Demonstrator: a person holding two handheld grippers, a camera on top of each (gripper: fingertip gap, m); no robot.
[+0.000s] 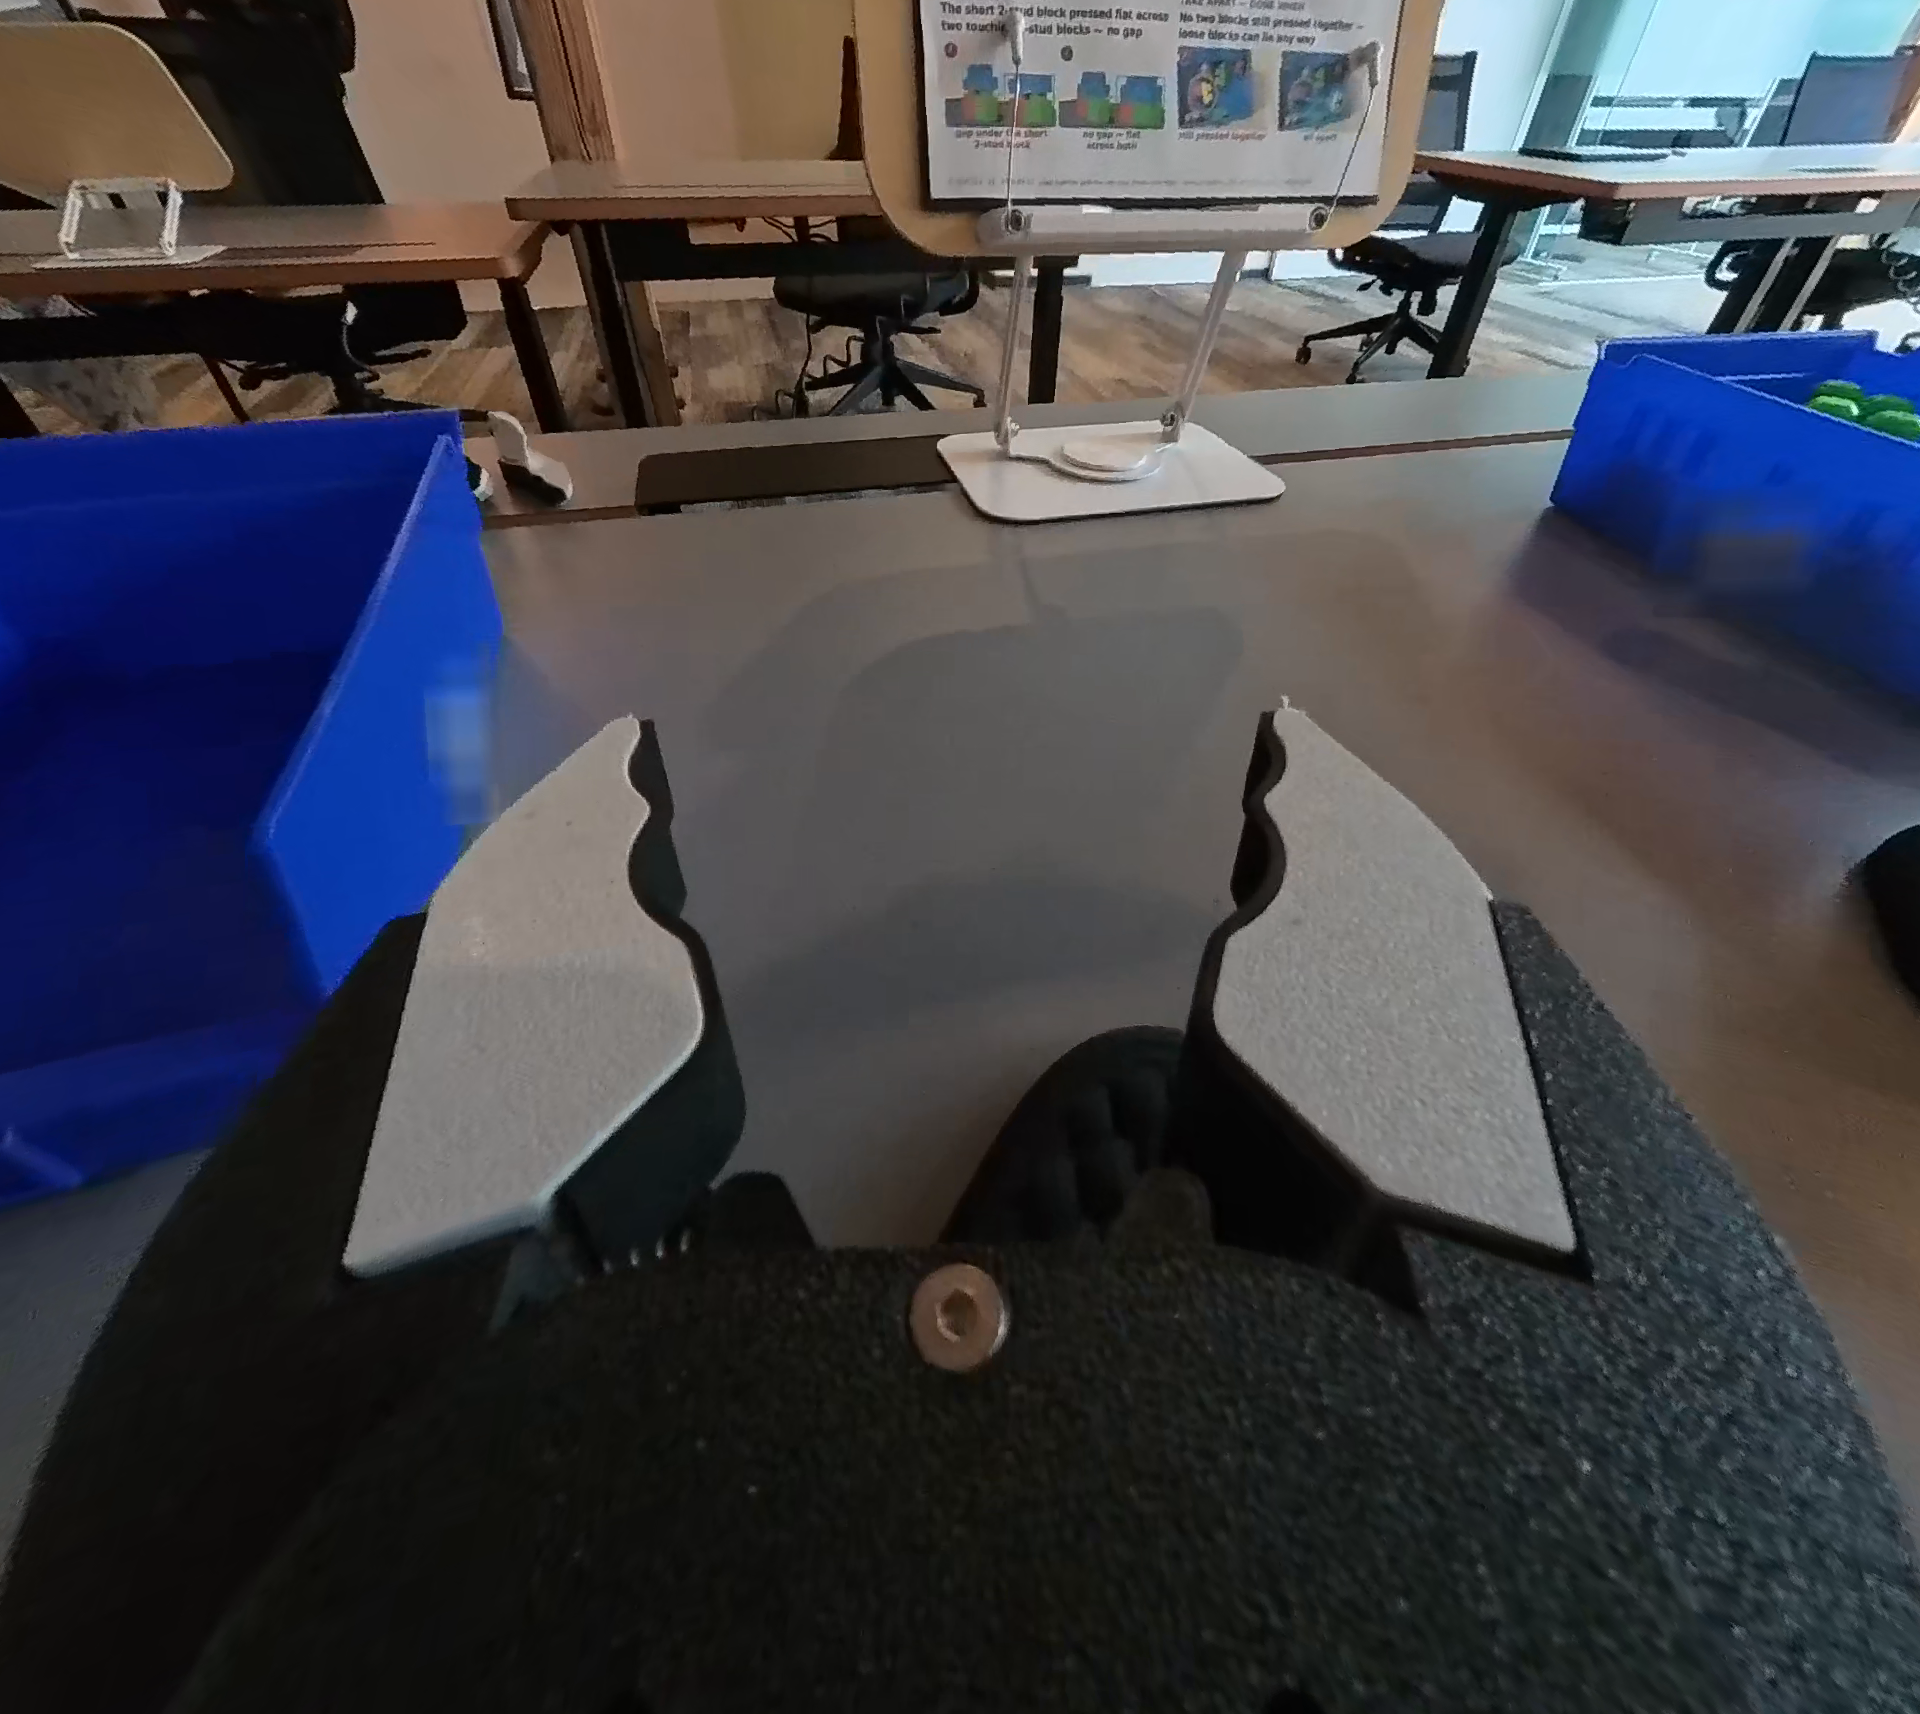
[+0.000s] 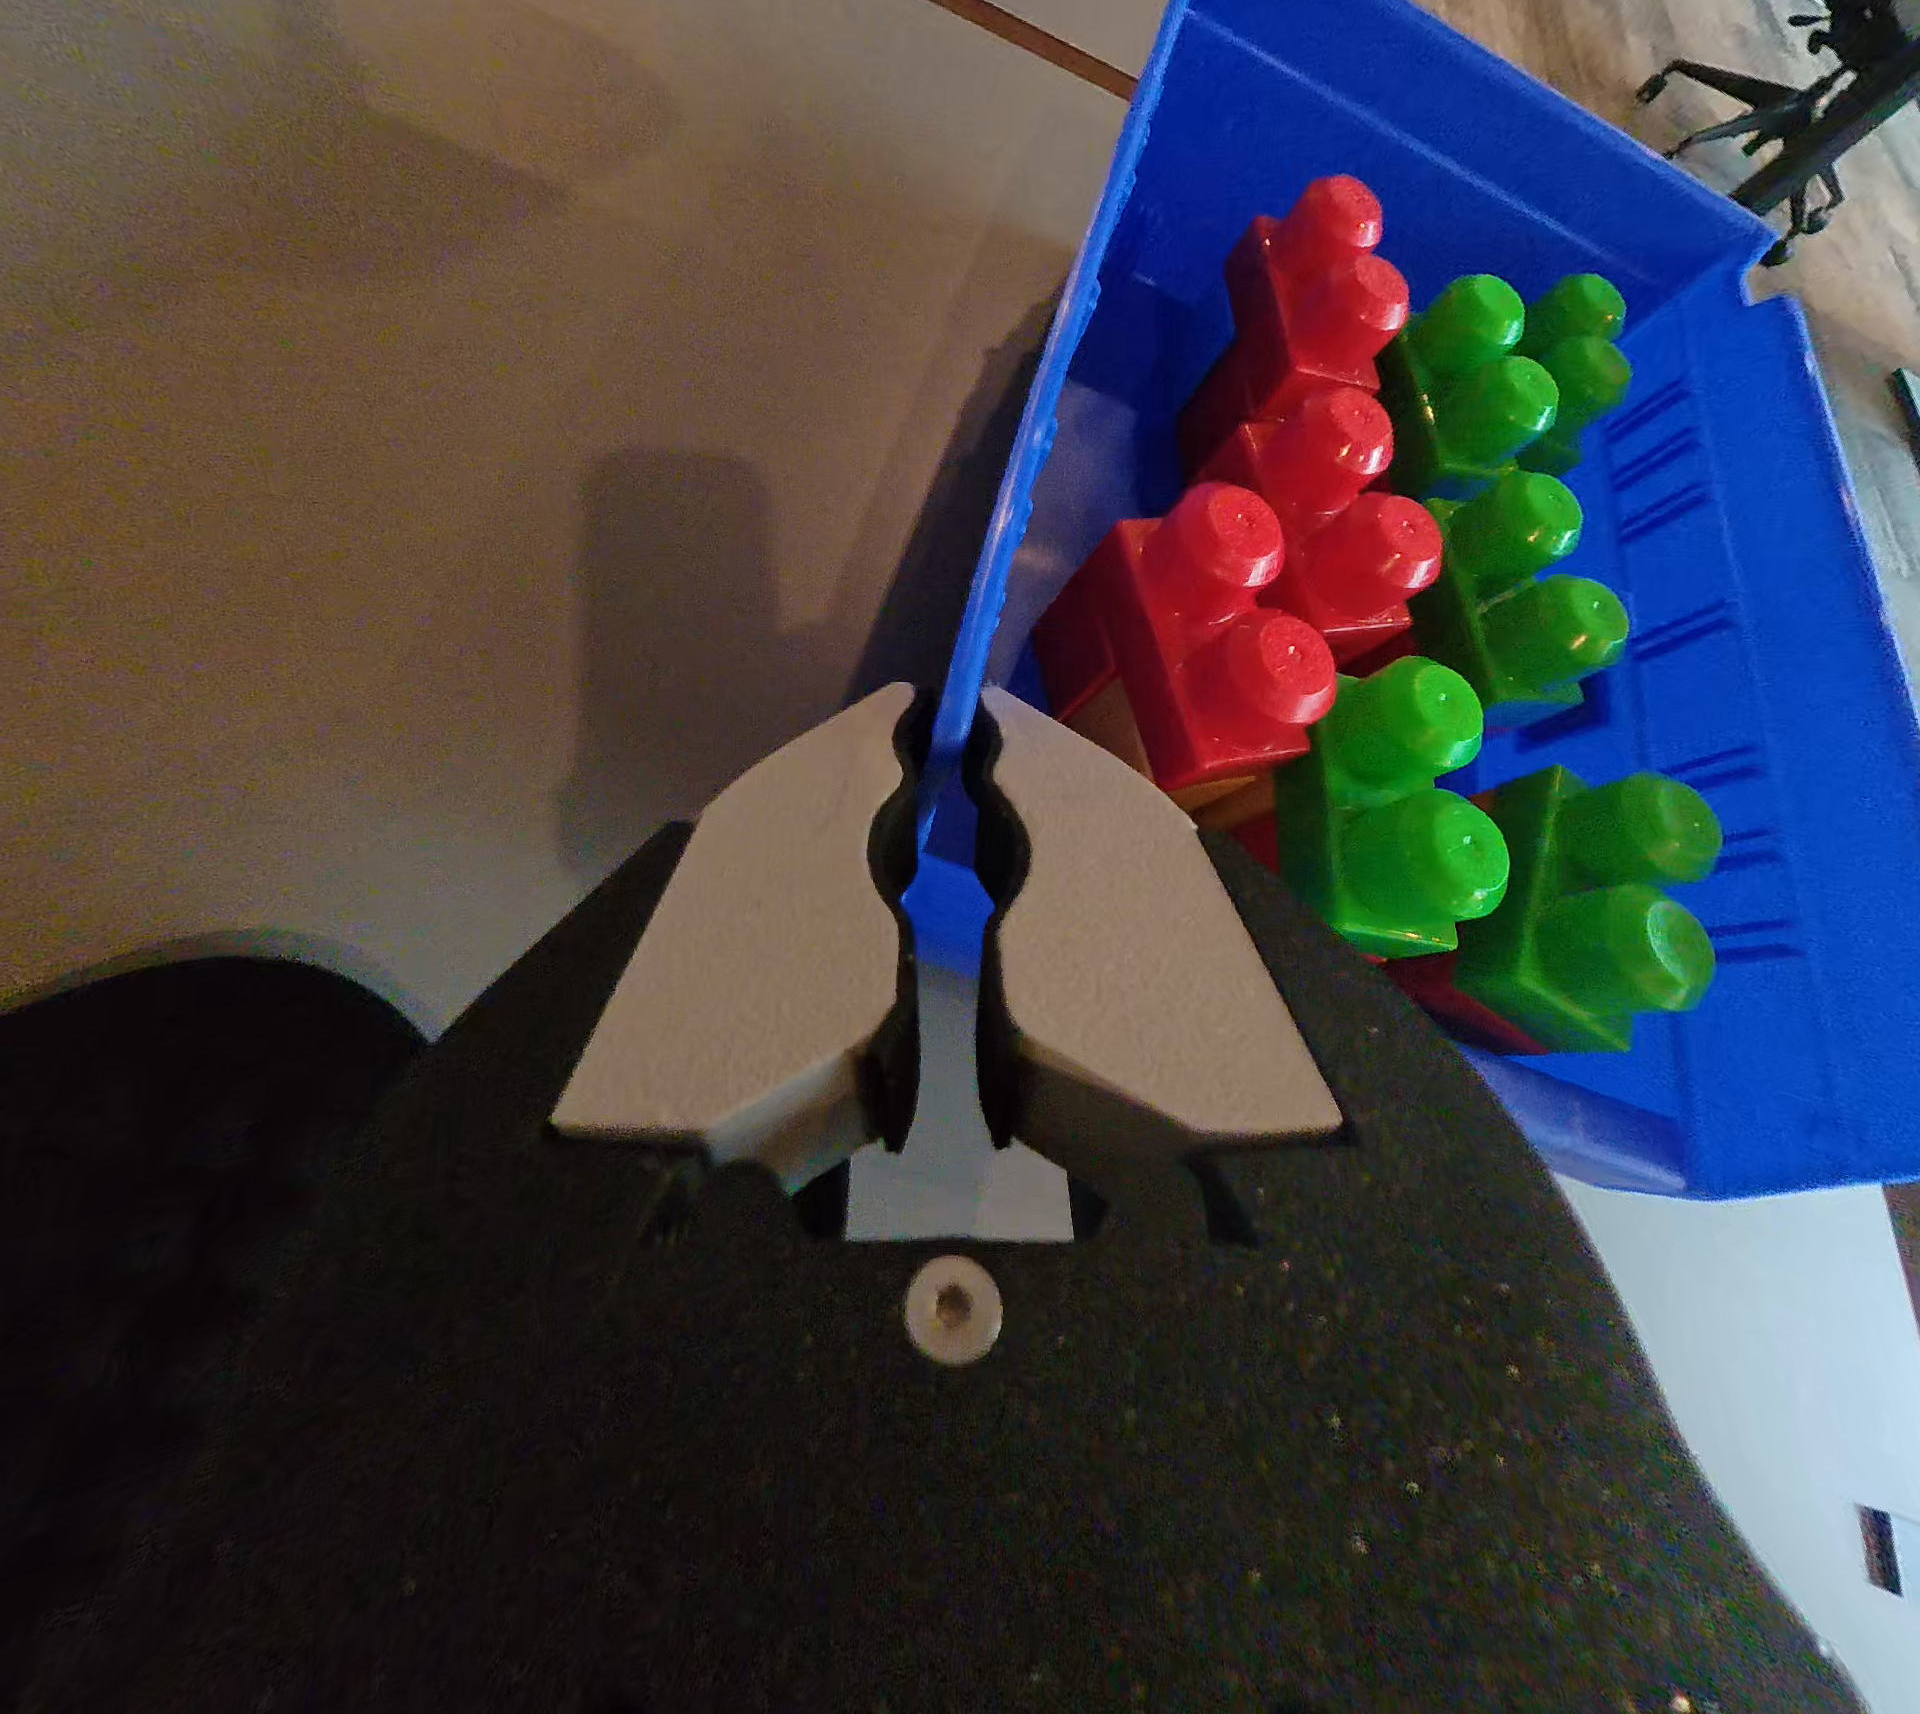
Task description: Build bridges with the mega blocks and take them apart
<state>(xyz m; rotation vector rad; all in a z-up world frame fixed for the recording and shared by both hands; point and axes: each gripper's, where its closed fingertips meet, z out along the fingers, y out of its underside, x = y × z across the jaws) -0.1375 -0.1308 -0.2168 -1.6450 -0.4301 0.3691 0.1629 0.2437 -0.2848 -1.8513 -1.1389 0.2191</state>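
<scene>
In the left wrist view the jaws stand wide apart with nothing between them: the left gripper (image 1: 956, 729) hangs empty over a bare stretch of smooth, slightly glossy grey table (image 1: 1039, 625). Its fingers (image 1: 540, 989) are matte grey plates with wavy black inner pads, set in a grainy black body. A blue plastic bin (image 1: 260, 781) sits close on the left; its inside is mostly hidden. A second blue bin (image 1: 1745, 480) stands far right, with green studs just showing. A printed sheet on a stand (image 1: 1122, 469) rises beyond. In the right wrist view the jaws are closed on the thin wall of that blue bin (image 2: 1299, 85): the right gripper (image 2: 951, 719) pinches its rim. Inside lie glossy red blocks (image 2: 1195, 636) and green blocks (image 2: 1392, 823), chunky with round studs, some stacked in pairs. No bridge stands on the table, so building seems not yet begun.
</scene>
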